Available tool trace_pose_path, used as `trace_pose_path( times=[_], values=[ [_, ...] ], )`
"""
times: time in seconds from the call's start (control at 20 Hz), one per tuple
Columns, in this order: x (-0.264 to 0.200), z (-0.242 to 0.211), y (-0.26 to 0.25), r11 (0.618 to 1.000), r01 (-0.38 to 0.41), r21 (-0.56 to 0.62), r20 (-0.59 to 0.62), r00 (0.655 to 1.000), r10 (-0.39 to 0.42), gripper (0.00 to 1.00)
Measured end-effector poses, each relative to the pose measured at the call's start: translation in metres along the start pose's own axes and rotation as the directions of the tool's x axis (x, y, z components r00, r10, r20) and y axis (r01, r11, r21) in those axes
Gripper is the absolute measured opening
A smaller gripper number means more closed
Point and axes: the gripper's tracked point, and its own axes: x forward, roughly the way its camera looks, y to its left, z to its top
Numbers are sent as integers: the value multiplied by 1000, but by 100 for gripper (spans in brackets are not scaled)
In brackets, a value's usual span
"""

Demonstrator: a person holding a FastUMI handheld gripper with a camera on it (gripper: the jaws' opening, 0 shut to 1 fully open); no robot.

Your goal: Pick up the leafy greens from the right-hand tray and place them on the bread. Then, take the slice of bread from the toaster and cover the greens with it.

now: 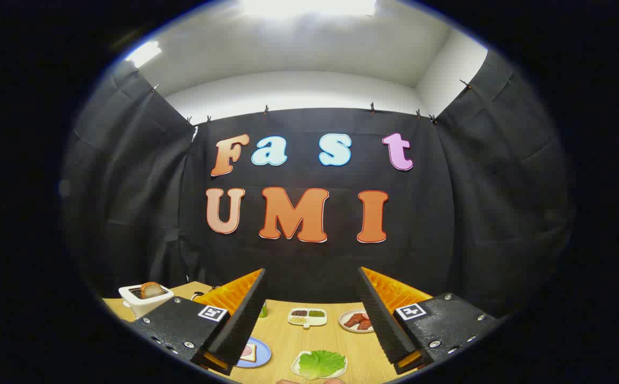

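Leafy greens (320,363) lie on their white tray (297,370) on the wooden table (282,333), low between the jaws and nearer than the fingertips. The gripper (312,314) hangs well above them, jaws spread wide and holding nothing. From where I stand, the first step has not begun: it must dip down onto the greens and pinch them. Bread on the blue plate (260,356) sits by the left finger; the toaster (144,300) stands beyond it.

Tongs (312,314) wide apart, empty
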Motion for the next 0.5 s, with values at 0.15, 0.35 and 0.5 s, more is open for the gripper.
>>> trace_pose_path(
  times=[0.15, 0.35, 0.5],
  values=[
    [2, 0, 3, 1000, -17, 8, -6, 1000, 17, 99],
    [10, -6, 5, 1000, -22, 7, -24, 999, 23, 99],
    [14, -11, 9, 999, -38, 20, -43, 998, 38, 99]
  ],
)
